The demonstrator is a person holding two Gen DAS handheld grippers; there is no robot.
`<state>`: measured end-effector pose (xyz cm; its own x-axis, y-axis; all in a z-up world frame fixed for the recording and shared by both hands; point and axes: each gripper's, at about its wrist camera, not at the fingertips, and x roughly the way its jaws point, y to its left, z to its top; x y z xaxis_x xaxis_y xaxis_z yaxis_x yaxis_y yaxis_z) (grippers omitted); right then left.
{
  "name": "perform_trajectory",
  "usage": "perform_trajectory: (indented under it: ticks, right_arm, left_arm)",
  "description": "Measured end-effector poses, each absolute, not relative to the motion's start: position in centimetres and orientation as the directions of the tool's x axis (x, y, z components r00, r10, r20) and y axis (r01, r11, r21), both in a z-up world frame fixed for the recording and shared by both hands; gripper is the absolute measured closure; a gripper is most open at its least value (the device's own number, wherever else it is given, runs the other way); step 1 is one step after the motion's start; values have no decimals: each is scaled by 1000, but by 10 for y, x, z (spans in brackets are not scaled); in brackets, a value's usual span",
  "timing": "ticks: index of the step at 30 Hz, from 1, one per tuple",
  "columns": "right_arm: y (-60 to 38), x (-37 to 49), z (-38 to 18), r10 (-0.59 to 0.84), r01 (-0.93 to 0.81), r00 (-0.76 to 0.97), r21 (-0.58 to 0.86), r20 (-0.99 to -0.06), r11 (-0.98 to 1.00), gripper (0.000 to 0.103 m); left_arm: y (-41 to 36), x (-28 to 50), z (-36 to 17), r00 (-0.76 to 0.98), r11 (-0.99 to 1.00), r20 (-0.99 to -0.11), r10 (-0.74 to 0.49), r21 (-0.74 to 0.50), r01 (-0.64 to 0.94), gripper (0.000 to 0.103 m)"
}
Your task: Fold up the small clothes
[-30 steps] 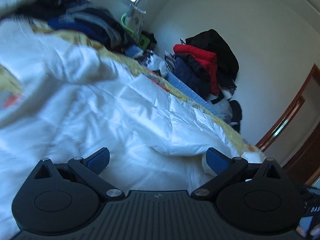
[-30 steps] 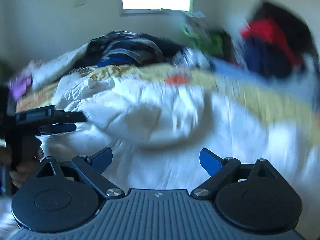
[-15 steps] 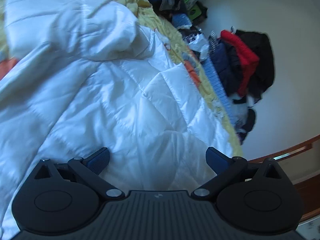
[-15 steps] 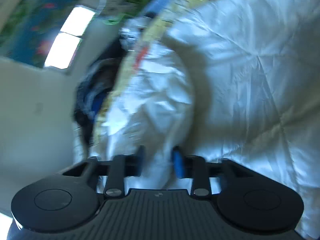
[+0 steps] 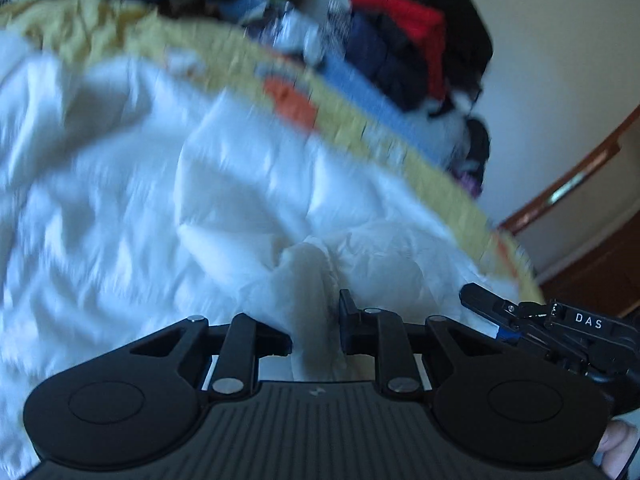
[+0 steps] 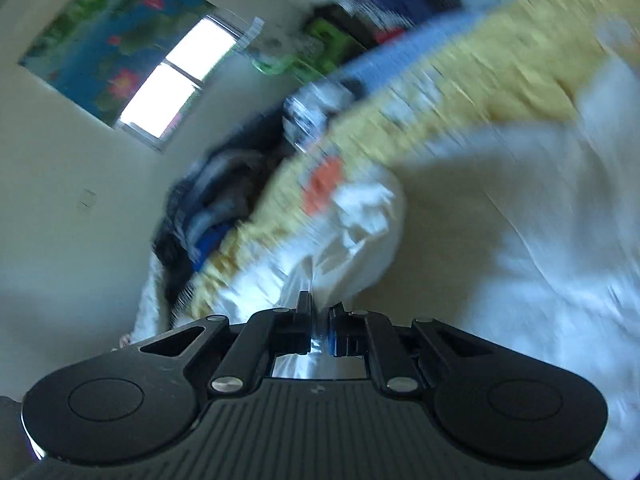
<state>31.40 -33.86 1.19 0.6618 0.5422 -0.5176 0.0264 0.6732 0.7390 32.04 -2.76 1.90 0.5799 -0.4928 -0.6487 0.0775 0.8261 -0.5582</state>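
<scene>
Both the left gripper [image 5: 316, 332] and right gripper [image 6: 319, 330] are pinching the white jacket [image 5: 224, 200] lying on the bed [image 5: 440, 176], so I'd lift evenly, keeping the fabric taut.

The quilted jacket [image 5: 168, 208] lies spread across the bed [image 5: 224, 60], reaching its near edge. A heap of clothes [image 5: 404, 40] sits along the bed's far edge by the wall, another pile [image 6: 208, 208] at its head end beneath the window [image 6: 176, 92].
</scene>
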Motion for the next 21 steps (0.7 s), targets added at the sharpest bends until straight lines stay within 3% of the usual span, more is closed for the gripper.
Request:
perform_trajectory:
  ticks: [6,8,10,11,13,16,18,19,20,21]
  right_arm:
    - [-336,309,-26,520,104,661,752,-541,650,90]
    - [-335,311,-28,515,133,666,765,-540,631,86]
    - [-338,306,-28,530,161,663,792,-529,589,79]
    - [-343,301,-25,527,163,673,799,-519,579,71]
    - [-353,288,-13,490,141,716,791,-497,596,66]
    - [-362,279,15,415,86,794,757,-445,647,65]
    - [-356,295,24,460,42,787,780,-411,624,61]
    - [-348,308,26,508,22,762,799,-402,600,54]
    - [-337,323,26,565,-4,725,818,-394,575,39]
    - [-324,340,23,622,-28,679,834,-389,552,30]
  left_arm:
    - [-16,313,8,615,847,-651,-445,-529,52,74]
    - [-14,303,17,628,868,-660,-414,-495,52,60]
    - [-6,287,29,668,891,-650,-362,-453,42,17]
    - [0,275,35,698,904,-639,-324,-428,29,13]
    - [15,252,48,749,917,-603,-274,-399,14,13]
    - [24,229,67,813,909,-510,-280,-414,53,13]
    - [7,230,78,843,931,-476,-252,-358,76,13]
    - [-6,232,80,851,943,-465,-244,-318,97,13]
    - [-21,237,80,855,954,-460,-239,-274,120,13]
    - [-37,239,77,863,965,-452,-227,-225,135,13]
